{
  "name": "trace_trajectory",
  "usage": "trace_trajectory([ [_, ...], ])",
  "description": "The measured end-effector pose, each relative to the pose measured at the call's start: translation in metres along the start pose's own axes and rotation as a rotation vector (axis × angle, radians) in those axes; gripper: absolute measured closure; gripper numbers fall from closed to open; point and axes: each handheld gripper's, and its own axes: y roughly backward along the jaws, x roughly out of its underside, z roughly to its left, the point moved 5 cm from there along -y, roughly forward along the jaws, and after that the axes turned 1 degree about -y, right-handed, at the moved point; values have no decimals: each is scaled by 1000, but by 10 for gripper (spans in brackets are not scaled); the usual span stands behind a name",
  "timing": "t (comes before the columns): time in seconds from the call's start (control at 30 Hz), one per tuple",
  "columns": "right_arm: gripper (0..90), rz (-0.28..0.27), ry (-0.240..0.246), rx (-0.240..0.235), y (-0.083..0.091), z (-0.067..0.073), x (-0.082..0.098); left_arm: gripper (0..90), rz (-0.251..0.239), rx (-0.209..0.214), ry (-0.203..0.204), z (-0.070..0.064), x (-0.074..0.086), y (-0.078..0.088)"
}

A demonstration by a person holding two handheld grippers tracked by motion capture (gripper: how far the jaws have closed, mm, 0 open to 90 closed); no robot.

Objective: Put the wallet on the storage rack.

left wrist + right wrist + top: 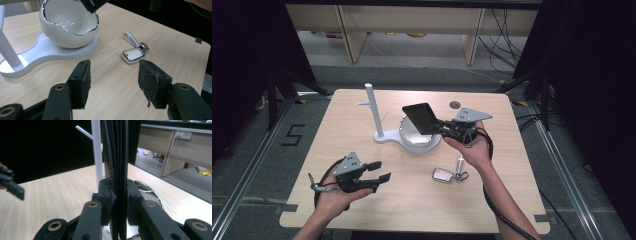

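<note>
My right gripper is shut on a black folded wallet, held tilted over the white egg-shaped bowl. In the right gripper view the wallet stands edge-on, pinched between both pads of the right gripper, with the bowl's chrome rim just beyond. My left gripper hovers low at the table's front left, open and holding nothing. In its own view the left gripper faces the bowl, a corner of the wallet and a silver key fob.
The bowl sits on a white base with an upright pegged pole. The key fob with its strap and ring lies on the wooden table, front of centre. A dark round plug marks the far edge. Desks and cables stand beyond.
</note>
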Motion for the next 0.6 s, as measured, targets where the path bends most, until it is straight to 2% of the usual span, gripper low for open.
trace_trajectory([
  [0.03,787,0,0,0,0,0,0,432,-1,-3,8,0,1,0],
  [0.07,787,18,-27,-4,-2,1,1,432,0,-5,10,1,2,1],
  [0.2,786,6,-2,-6,-10,-2,1,432,-2,-14,27,3,6,3],
  [0.23,786,0,-14,9,-11,-2,2,432,-1,-15,26,3,7,3],
  [0.27,786,15,-28,-6,-12,0,3,432,-5,-14,32,3,8,3],
  [0.37,786,19,-23,-5,-16,-2,5,431,-6,-9,39,4,11,3],
  [0.43,785,25,-23,3,-18,-3,6,431,2,-21,45,5,13,4],
  [0.47,785,18,-25,9,-20,-4,7,431,2,-11,45,5,14,3],
  [0.5,785,33,-40,1,-21,-3,9,431,4,-13,48,5,14,3],
  [0.57,785,32,-39,17,-25,-4,11,430,9,-16,48,5,15,3],
  [0.6,785,44,-38,6,-26,-4,12,431,9,-16,48,5,15,3],
])
